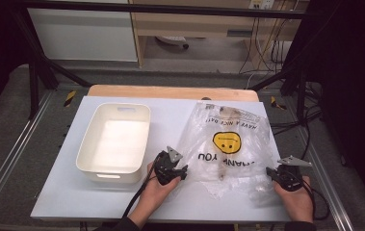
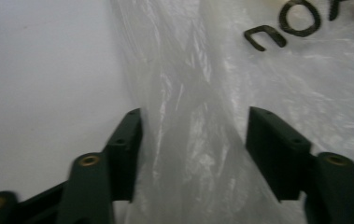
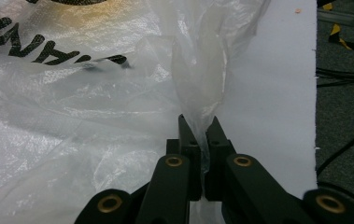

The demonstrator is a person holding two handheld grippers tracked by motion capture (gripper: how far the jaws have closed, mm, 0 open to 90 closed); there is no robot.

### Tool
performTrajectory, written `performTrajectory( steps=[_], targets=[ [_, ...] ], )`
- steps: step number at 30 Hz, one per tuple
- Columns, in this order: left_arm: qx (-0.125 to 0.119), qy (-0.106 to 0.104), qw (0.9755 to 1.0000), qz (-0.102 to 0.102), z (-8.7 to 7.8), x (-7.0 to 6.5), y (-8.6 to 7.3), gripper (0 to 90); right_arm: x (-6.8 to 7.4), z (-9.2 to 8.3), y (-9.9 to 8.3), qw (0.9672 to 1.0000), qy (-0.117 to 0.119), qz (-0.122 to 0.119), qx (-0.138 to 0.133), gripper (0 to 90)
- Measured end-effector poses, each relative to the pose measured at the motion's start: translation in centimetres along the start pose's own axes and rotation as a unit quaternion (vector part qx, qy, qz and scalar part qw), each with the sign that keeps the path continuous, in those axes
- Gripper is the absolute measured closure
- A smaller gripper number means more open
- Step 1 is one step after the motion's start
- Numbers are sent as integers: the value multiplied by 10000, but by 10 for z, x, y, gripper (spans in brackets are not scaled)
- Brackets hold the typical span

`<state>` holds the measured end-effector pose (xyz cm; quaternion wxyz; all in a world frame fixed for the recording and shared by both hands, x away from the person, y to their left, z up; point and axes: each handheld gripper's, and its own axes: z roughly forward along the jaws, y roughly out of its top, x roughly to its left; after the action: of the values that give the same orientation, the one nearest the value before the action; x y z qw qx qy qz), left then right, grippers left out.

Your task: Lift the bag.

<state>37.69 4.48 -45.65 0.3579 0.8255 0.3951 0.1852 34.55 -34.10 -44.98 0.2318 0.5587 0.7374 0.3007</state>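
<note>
Presently catalogued: one clear plastic bag (image 1: pixel 228 144), lying flat on the white table (image 1: pixel 170 115) just to the right of the white tub (image 1: pixel 115 142), which serves as landmark. Printed yellow smiley face (image 1: pixel 226 141) and black lettering read upside down from the person's side, so the bag's top edge points away from the tub's near end toward the person, its long axis running from the far table edge to the near one. Contents: a pale long item shows faintly through the film near the bag's far end; what it is cannot be made out. In the left gripper view the lettering is cut off at the frame edge and the picture is soft. Left hand-held gripper (image 1: pixel 182 169), just right of the tub's near right corner: jaws apart, a bunched fold of bag film between them; the left pad seems to meet the film, the right stands clear. Right hand-held gripper (image 1: pixel 270 172), well right of the tub at the bag's near right corner: jaws together, clamped on a twisted strip of film (image 3: pixel 198 93). Both hands are partly cut off by the lower frame edge.
</note>
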Motion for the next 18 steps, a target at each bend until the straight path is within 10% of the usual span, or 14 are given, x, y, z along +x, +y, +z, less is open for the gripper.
performTrajectory(
  steps=[10, 18],
  targets=[
    [-201, -331, 9989, 272, -1, -4, -4, 863, 7, -3, -2, 9999, 123, -19, -22, 850],
    [-188, -311, 9988, 340, -1, -5, -4, 894, 17, -8, -4, 9995, 298, -76, -45, 431]
  ],
)
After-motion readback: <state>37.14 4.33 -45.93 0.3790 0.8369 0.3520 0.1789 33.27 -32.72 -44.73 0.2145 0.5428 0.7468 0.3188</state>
